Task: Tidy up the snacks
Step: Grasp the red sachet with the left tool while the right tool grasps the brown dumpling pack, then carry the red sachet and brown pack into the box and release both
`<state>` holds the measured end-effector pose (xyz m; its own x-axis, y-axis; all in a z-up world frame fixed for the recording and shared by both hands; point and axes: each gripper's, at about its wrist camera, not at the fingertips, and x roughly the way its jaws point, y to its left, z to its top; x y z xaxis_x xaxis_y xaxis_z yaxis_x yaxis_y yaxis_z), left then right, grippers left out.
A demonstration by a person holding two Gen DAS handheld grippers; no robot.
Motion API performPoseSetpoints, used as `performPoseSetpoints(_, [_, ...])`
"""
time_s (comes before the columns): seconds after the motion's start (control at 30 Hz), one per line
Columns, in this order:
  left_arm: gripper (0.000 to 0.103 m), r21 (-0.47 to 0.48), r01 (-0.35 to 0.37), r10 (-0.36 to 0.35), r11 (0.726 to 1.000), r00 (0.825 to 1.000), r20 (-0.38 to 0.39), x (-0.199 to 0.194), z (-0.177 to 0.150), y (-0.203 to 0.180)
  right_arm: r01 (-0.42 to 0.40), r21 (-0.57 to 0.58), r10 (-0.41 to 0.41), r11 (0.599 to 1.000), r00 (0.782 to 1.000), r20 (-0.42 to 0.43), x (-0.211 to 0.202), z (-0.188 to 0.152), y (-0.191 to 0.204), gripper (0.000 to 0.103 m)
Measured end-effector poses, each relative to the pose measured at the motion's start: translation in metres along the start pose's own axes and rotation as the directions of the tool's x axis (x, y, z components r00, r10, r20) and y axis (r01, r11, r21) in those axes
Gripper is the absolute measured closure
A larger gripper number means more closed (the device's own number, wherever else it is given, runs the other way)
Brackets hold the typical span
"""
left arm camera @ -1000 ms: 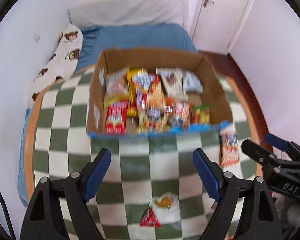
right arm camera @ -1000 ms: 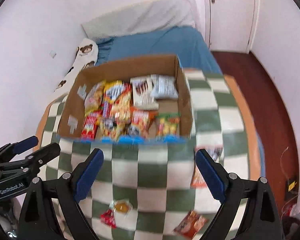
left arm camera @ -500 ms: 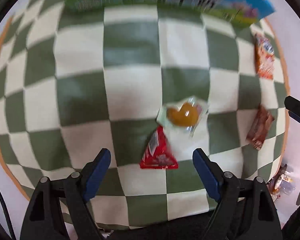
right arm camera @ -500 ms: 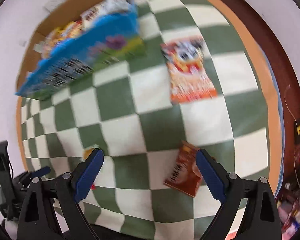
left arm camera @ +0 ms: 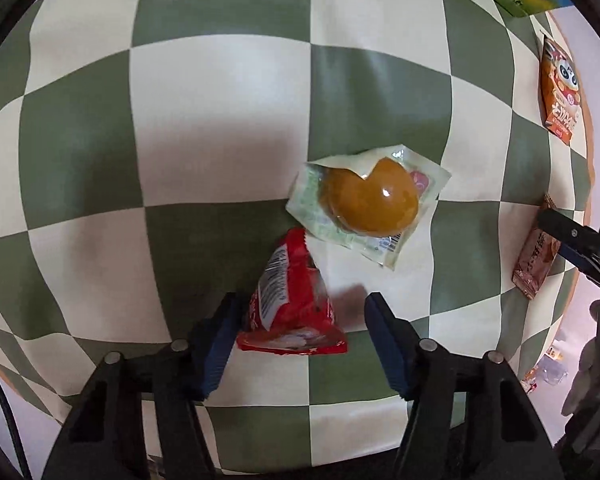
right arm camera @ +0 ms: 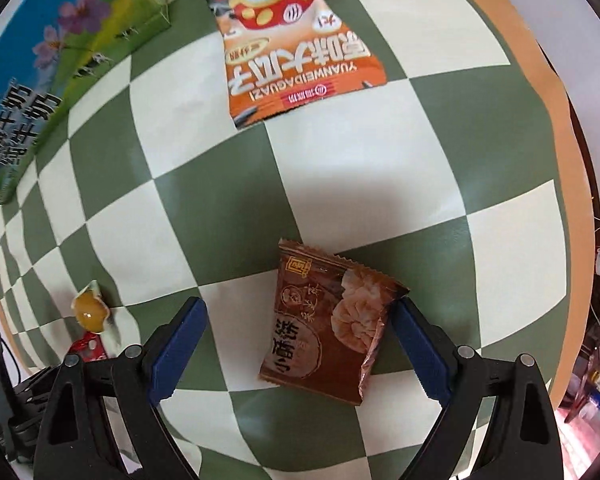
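My left gripper (left arm camera: 300,320) is open, its jaws around a red triangular snack packet (left arm camera: 290,304) lying on the checkered tablecloth. A clear packet with an orange jelly (left arm camera: 366,204) lies just beyond it. My right gripper (right arm camera: 298,328) is open around a brown pastry packet (right arm camera: 328,328) on the cloth. An orange panda snack bag (right arm camera: 292,40) lies further ahead. The blue and green snack box (right arm camera: 56,76) is at the upper left of the right wrist view.
The round table's orange rim (right arm camera: 532,80) runs along the right. The jelly packet (right arm camera: 90,308) and red packet (right arm camera: 88,350) show at lower left in the right wrist view, with the left gripper's body beside them. The brown packet (left arm camera: 536,260) and panda bag (left arm camera: 558,92) show at right in the left wrist view.
Both grippers have dropped from looking over the box down to the tablecloth. The left jaws have narrowed around the red packet; the right jaws now straddle the brown packet.
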<state>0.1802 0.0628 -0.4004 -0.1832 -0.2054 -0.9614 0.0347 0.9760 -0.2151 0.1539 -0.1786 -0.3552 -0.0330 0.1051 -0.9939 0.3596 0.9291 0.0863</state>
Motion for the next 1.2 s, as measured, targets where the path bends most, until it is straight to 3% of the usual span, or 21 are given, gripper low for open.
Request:
performPoseSetpoints(0.1, [0.052, 0.004, -0.007, 0.007, 1.000, 1.000, 0.001, 0.001, 0.001, -0.003, 0.007, 0.000, -0.007, 1.000, 1.000, -0.004, 0.004, -0.001, 0.000, 0.007])
performPoseSetpoints(0.27, [0.058, -0.006, -0.008, 0.008, 1.000, 1.000, 0.008, 0.004, 0.001, -0.005, 0.038, -0.024, -0.038, 0.999, 0.999, 0.001, 0.013, -0.007, 0.001, 0.011])
performPoseSetpoints(0.33, [0.059, -0.006, -0.012, 0.012, 1.000, 1.000, 0.013, 0.005, 0.002, -0.005, 0.069, -0.050, -0.068, 0.996, 0.998, 0.015, 0.017, -0.011, 0.004, 0.017])
performPoseSetpoints(0.4, [0.059, -0.005, -0.015, 0.015, 1.000, 1.000, 0.018, 0.005, 0.001, -0.004, 0.091, -0.091, -0.087, 0.992, 0.995, 0.038, 0.019, -0.022, 0.011, 0.037])
performPoseSetpoints(0.47, [0.059, -0.007, -0.018, 0.019, 1.000, 1.000, 0.015, 0.006, -0.001, -0.007, 0.098, -0.121, -0.091, 0.988, 0.994, 0.055, 0.019, -0.025, 0.014, 0.043])
performPoseSetpoints(0.83, [0.061, -0.012, -0.010, 0.010, 1.000, 0.999, 0.035, 0.003, -0.005, -0.003, 0.092, -0.133, -0.082, 0.987, 0.994, 0.078, 0.014, -0.042, 0.023, 0.045])
performPoseSetpoints(1.03, [0.062, -0.025, 0.004, -0.003, 1.000, 0.999, 0.050, -0.004, -0.011, 0.006, 0.030, -0.119, -0.021, 0.992, 0.997, 0.076, 0.000, -0.041, 0.013, 0.045])
performPoseSetpoints(1.2, [0.062, -0.010, 0.019, -0.018, 1.000, 0.995, 0.101, -0.032, -0.019, 0.006, -0.053, -0.128, 0.064, 0.990, 0.994, 0.086, -0.023, -0.046, 0.019, 0.045])
